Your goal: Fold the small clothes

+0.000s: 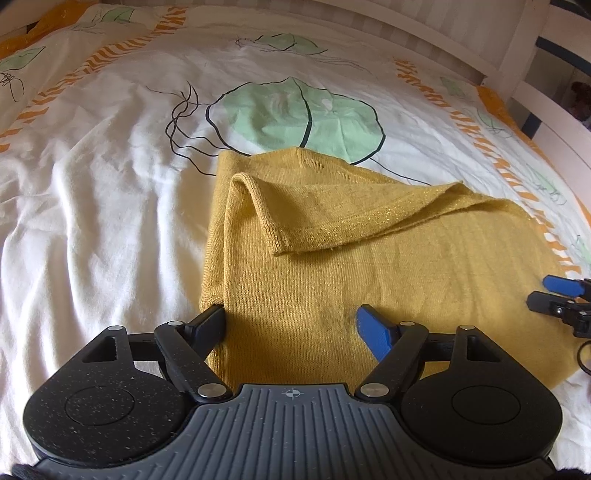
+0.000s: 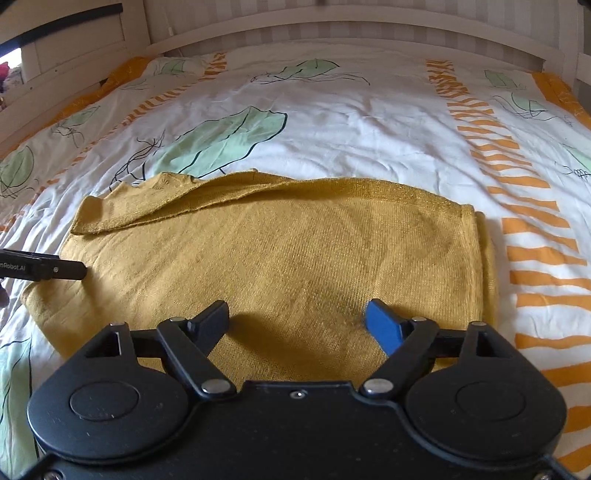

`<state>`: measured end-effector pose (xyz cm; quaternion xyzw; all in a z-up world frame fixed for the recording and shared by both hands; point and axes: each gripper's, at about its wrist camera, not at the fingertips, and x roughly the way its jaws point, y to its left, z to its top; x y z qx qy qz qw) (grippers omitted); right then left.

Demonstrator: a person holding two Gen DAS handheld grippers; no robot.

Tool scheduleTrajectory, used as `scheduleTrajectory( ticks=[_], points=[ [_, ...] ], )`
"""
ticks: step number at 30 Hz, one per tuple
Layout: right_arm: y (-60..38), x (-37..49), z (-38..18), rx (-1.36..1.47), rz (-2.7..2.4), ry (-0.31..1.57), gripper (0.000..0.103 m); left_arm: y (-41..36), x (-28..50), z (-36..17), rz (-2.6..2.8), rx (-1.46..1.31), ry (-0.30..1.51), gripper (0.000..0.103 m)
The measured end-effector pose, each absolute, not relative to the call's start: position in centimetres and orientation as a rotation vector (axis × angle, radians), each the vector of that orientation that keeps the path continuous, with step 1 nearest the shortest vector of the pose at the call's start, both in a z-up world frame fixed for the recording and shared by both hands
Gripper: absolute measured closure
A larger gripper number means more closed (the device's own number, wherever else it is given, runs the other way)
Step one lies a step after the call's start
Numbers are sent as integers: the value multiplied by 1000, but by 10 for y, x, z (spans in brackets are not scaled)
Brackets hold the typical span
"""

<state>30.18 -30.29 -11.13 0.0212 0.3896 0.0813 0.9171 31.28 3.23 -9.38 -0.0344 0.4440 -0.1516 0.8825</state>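
A bed [image 2: 332,122] with a white leaf-printed cover carries the work, and a pale frame [image 2: 332,29] is seen at its far end. Nearest each camera, a tool is spread wide over the near hem of a mustard knit [image 2: 295,258]. The left tool [image 1: 291,325] is released and grasps nothing: its black finger is set at the knit's left folded edge and its blue finger rests on or just over the cloth, contact being hard to judge. The right tool [image 2: 297,319] is likewise released, both fingers low over the near right part of the knit, with nothing pinched between them. The two tools are placed side by side along the near hem, probably so that this edge can be gripped at two places and carried away from the person in one fold. Farther on, the knit lies mostly flat, its sides already turned in, which narrows it for that fold. At its far edge a flap [image 1: 332,218] is doubled back and slightly raised.
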Motion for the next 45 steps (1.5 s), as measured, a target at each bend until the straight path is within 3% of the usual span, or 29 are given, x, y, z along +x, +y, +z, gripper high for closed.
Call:
scheduleTrajectory(
  ticks=[14, 21, 29, 36, 45],
  points=[
    [-312, 298, -113, 106, 197, 835, 16, 16, 374, -86, -231, -114, 1072, 27],
    [-313, 298, -111, 118, 202, 851, 15, 25, 343, -88, -278, -30, 1085, 27],
    [-313, 300, -111, 125, 205, 858, 14, 45, 299, -86, -234, 80, 1054, 27],
    [-310, 300, -112, 117, 206, 859, 11, 27, 294, -47, -227, 207, 838, 28],
    [-315, 300, -112, 152, 215, 861, 10, 0, 342, -84, -207, 307, 897, 27]
  ],
)
